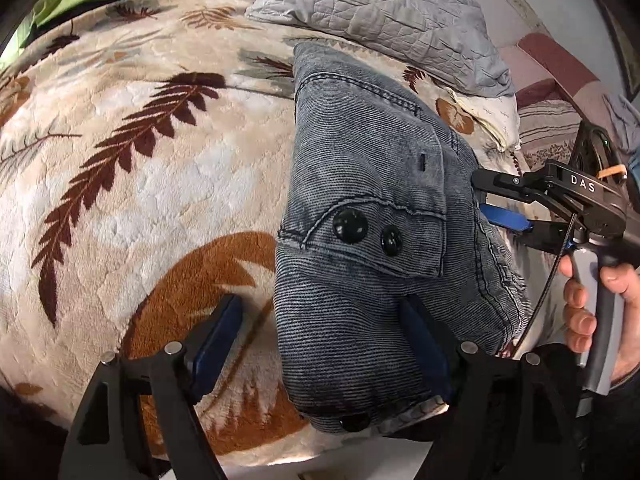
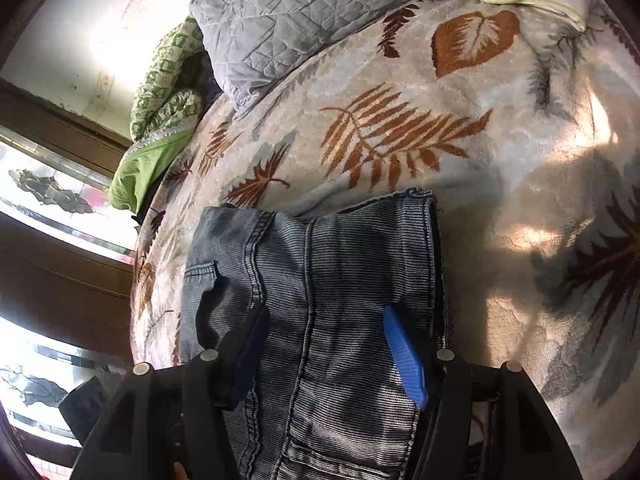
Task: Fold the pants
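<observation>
Grey-blue denim pants (image 1: 360, 216), folded into a compact bundle, lie on the leaf-print blanket (image 1: 140, 160) near the bed's edge.

The left gripper (image 1: 324, 344) is spread wide, 1 pad on the blanket and 1 over the bundle's near end, gripping nothing. The right gripper (image 2: 324, 354) is also wide, its 2 pads straddling the denim from the other side with no cloth pinched. Judging from the layers, the fold looks nearly done; a careless pinch that catches only the top layer could drag it off and undo the stack, and a shove could slide the bundle over the soft pile toward the edge. A grey quilt (image 1: 380, 12) and green cloth (image 2: 160, 120) sit well apart, blocking nothing.
</observation>
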Tool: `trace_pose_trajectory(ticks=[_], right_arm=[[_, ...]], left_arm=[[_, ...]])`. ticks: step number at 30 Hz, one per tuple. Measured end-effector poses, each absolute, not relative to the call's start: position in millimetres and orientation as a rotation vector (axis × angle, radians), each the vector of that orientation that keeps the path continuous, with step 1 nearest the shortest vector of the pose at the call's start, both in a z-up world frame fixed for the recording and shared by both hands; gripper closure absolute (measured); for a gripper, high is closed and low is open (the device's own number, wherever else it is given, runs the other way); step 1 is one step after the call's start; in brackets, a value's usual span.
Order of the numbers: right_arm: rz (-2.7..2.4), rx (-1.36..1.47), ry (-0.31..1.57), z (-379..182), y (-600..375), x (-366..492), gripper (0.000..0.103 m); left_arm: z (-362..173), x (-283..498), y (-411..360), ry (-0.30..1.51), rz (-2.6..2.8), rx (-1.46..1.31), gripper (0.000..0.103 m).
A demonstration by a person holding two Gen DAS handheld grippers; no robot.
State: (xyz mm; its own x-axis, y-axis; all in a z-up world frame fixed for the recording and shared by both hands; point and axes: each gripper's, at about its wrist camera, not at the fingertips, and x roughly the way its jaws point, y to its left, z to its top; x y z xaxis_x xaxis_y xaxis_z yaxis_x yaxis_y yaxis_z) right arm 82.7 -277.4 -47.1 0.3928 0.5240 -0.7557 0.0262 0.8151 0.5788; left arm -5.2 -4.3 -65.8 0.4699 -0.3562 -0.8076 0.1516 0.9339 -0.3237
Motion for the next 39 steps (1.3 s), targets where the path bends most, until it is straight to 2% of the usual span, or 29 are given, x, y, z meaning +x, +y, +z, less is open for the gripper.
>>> trace_pose_trajectory(ticks=[3,8,11,13,15,18,24,26,27,28,29,31,33,35,36,37,38,39], right_arm=[[0.292,0.449,1.180,-45,-268,82,0.040],[0.324,0.334,1.076,-4,-245,68,0.040],[0.288,0.195,1.231,-47,-230,68,0.039],[0.289,0.193,1.171,-45,-234,61,0.037],[0.288,0.190,1.182,-44,-235,61,0.037],[0.308,0.196,1.200,-43,-237,63,0.037],[0.341,0.221,1.172,-46,-241,59,0.036],[0.344,0.225,1.166,-47,-241,59,0.035],[0.344,0.225,1.166,-47,-241,58,0.034],[0.346,0.224,1.165,-46,-242,59,0.034],[0.350,0.224,1.163,-46,-242,58,0.033],[0.361,0.240,1.155,-47,-244,57,0.033],[0.374,0.247,1.143,-48,-246,56,0.033],[0.379,0.246,1.137,-49,-246,56,0.032],[0.381,0.251,1.136,-49,-246,56,0.031],[0.386,0.257,1.135,-49,-247,56,0.030],[0.392,0.265,1.132,-49,-247,55,0.030],[0.399,0.273,1.127,-49,-249,55,0.030]], left_arm=[[-60,-8,-7,1.036,-0.326,-0.210,0.020],[-55,-6,9,1.034,-0.353,-0.329,0.021],[-34,-2,41,0.939,-0.374,-0.531,0.021],[-31,7,60,0.931,-0.422,-0.700,0.021],[-40,24,66,0.980,-0.480,-0.854,0.021],[-67,44,52,1.090,-0.489,-0.906,0.022],[-74,77,60,1.071,-0.558,-1.045,0.023],[-86,89,56,1.149,-0.575,-1.069,0.023],[-94,92,51,1.191,-0.569,-1.065,0.027],[-98,92,50,1.190,-0.554,-1.042,0.058],[-100,93,49,1.189,-0.541,-0.997,0.077],[-94,90,47,1.167,-0.541,-0.911,0.086],[-67,84,27,1.100,-0.494,-0.629,0.087],[-54,80,12,1.068,-0.470,-0.505,0.086],[-54,83,13,1.075,-0.483,-0.525,0.081],[-58,88,16,1.103,-0.503,-0.577,0.059],[-62,94,21,1.121,-0.518,-0.649,0.045],[-65,101,29,1.126,-0.510,-0.721,0.021]])
